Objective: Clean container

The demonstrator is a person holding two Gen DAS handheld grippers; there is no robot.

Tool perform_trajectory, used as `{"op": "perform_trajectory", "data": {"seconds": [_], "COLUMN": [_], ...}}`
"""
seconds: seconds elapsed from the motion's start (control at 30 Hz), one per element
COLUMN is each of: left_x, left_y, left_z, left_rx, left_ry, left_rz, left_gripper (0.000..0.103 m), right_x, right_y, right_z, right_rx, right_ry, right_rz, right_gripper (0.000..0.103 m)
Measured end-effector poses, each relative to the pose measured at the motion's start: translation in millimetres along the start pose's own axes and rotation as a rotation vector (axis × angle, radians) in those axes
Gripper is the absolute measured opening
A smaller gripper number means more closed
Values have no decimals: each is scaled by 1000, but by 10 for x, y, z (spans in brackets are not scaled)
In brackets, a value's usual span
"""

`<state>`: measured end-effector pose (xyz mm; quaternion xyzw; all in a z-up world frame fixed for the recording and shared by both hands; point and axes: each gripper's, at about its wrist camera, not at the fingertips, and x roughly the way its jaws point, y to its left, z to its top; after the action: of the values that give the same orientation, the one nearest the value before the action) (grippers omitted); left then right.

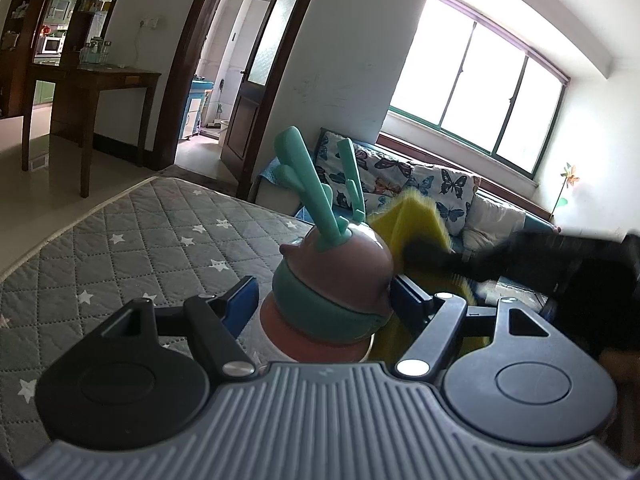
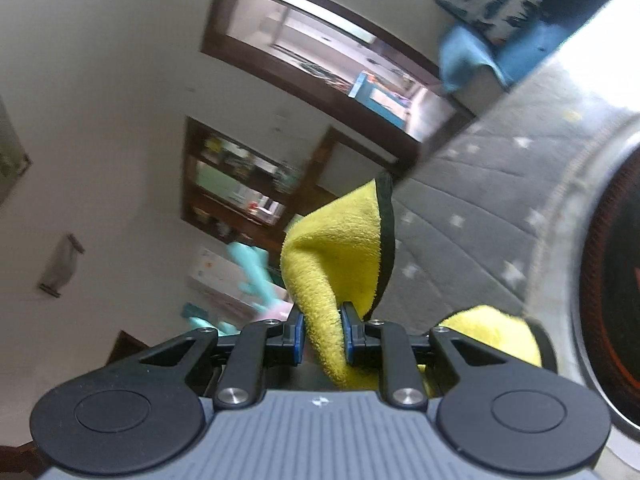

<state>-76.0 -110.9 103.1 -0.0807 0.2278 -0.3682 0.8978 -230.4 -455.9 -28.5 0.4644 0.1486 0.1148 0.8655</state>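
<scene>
The left gripper (image 1: 320, 300) holds the brown, deer-shaped plastic container with teal antlers and a teal band (image 1: 334, 280), its jaws partly open and pressed against both sides, above the grey quilted star-patterned tabletop cover (image 1: 140, 240). The right gripper (image 2: 322, 338), jaws nearly closed, clamps a fold of the yellow microfibre cloth with black edging (image 2: 340, 256). The cloth sits just beside the container's right side, in front of the butterfly-print sofa (image 1: 420, 184).
</scene>
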Motion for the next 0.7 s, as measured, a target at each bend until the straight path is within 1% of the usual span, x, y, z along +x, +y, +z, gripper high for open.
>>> {"op": "perform_trajectory", "data": {"seconds": [0.17, 0.23, 0.3, 0.47, 0.63, 0.7], "left_x": [-5, -5, -9, -17, -28, -28], "left_y": [18, 17, 15, 26, 21, 22], "left_z": [1, -2, 3, 15, 21, 26], "left_rx": [-4, -3, -4, -7, -8, -10], "left_ry": [-1, -1, 0, 1, 0, 1], "left_rz": [-4, -5, -7, -10, -12, -12], "left_gripper": [73, 73, 73, 73, 73, 73], "right_x": [49, 80, 124, 260, 310, 337], "right_y": [191, 204, 158, -113, -336, -415], "right_z": [94, 107, 108, 85, 21, -2], "right_rx": [-26, -31, -25, 45, 85, 94], "right_ry": [-21, -21, -22, -10, -10, 3], "right_rz": [61, 67, 56, 16, -32, -62], "right_gripper": [19, 19, 19, 19, 19, 19]}}
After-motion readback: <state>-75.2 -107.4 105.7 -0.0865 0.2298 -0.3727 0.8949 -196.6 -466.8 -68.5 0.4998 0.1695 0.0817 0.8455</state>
